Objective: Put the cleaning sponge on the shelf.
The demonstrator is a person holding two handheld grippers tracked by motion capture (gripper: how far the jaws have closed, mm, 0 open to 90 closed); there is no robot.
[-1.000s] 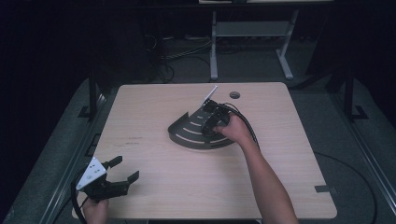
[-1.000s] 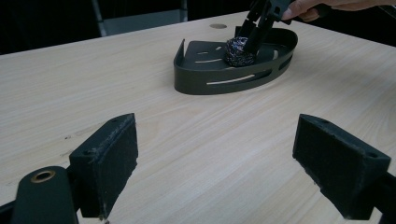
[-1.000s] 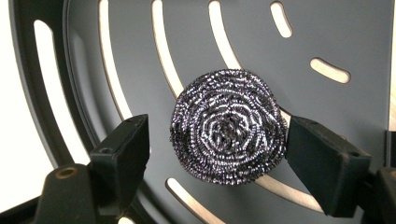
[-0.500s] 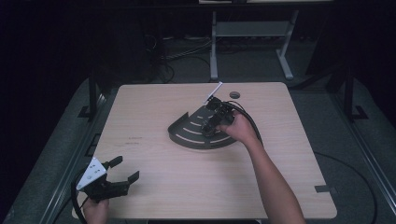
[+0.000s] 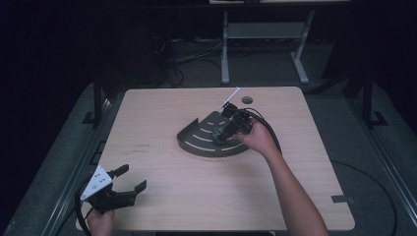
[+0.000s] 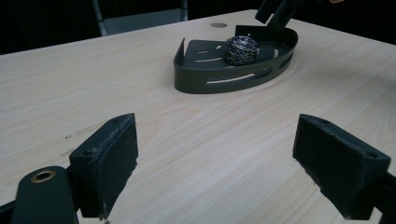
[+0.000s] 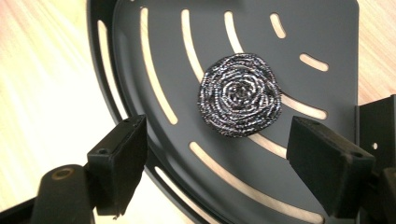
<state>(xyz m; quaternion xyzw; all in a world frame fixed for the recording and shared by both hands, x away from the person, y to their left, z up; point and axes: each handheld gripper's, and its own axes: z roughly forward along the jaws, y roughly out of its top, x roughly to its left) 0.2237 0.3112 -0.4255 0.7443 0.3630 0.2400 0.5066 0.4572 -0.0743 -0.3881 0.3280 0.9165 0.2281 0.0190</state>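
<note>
The left claw (image 5: 114, 189) sits low at the near left corner of the bench (image 5: 162, 118), its jaws spread wide with nothing between them; ahead of it and well apart stands the dark quarter-round tray (image 6: 224, 77), which suggests this hand is parked out of the way while the other one works. In the left gripper view the steel scourer (image 6: 242, 50) rests on the tray floor, near the tray's back corner, with the other claw hanging just above and behind it. Farther right, the right claw (image 5: 227, 129) hovers over the tray, pointing down, its jaws also apart and empty. In the right gripper view the scourer lies directly below, between the two black pads (image 7: 119, 158) but beyond them, untouched, flat on the slotted floor. Held this way, centred over the coil with jaws open wider than it, the claw looks set either for a grasp or for drawing off after a release; which one cannot be told.
</note>
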